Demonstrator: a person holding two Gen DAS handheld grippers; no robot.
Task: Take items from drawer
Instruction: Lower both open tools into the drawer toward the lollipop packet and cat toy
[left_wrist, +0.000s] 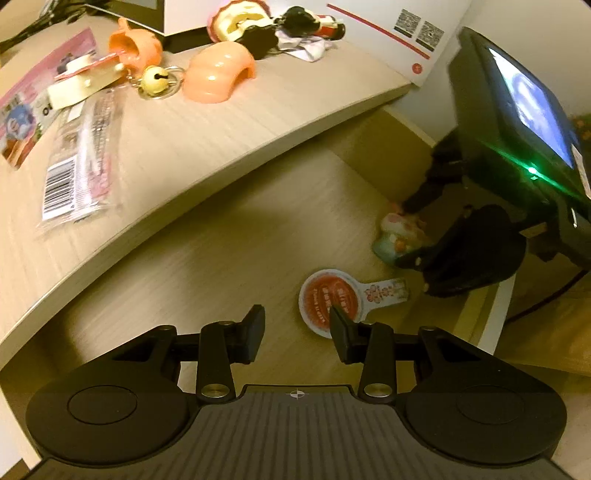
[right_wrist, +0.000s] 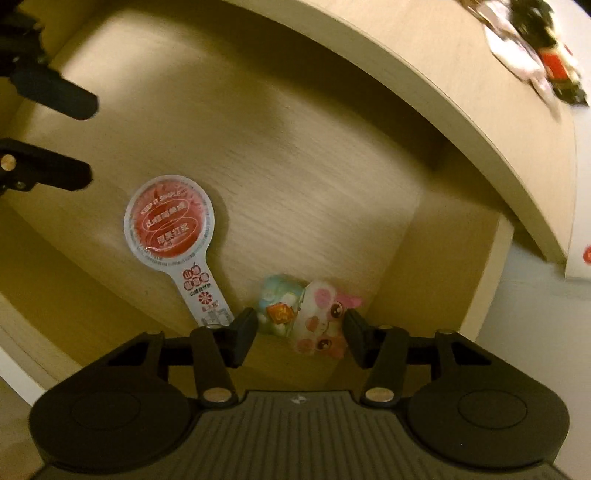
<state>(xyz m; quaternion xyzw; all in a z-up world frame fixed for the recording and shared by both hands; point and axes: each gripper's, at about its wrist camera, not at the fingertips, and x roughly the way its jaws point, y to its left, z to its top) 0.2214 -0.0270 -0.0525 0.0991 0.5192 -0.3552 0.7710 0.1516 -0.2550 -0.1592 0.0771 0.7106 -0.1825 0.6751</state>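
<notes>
The drawer (left_wrist: 207, 251) is pulled out below the desk top, and two things lie on its wooden floor (right_wrist: 314, 155). One is a flat paddle-shaped packet with a red round face (left_wrist: 327, 301) (right_wrist: 170, 221). The other is a small pastel animal figurine (left_wrist: 393, 240) (right_wrist: 306, 317) near the drawer's corner. My right gripper (right_wrist: 299, 325) (left_wrist: 400, 236) stands open with the figurine between its fingers. Whether the pads touch it is unclear. My left gripper (left_wrist: 297, 325) (right_wrist: 79, 140) is open and empty, hovering just short of the red packet.
On the desk top (left_wrist: 192, 147) lie orange plastic toys (left_wrist: 218, 74), a bell keychain (left_wrist: 155, 79), clear packets with a barcode (left_wrist: 77, 173), a black and red figurine (left_wrist: 306, 26) and a white box (left_wrist: 399, 33). The right gripper's screen unit (left_wrist: 517, 110) fills the right side.
</notes>
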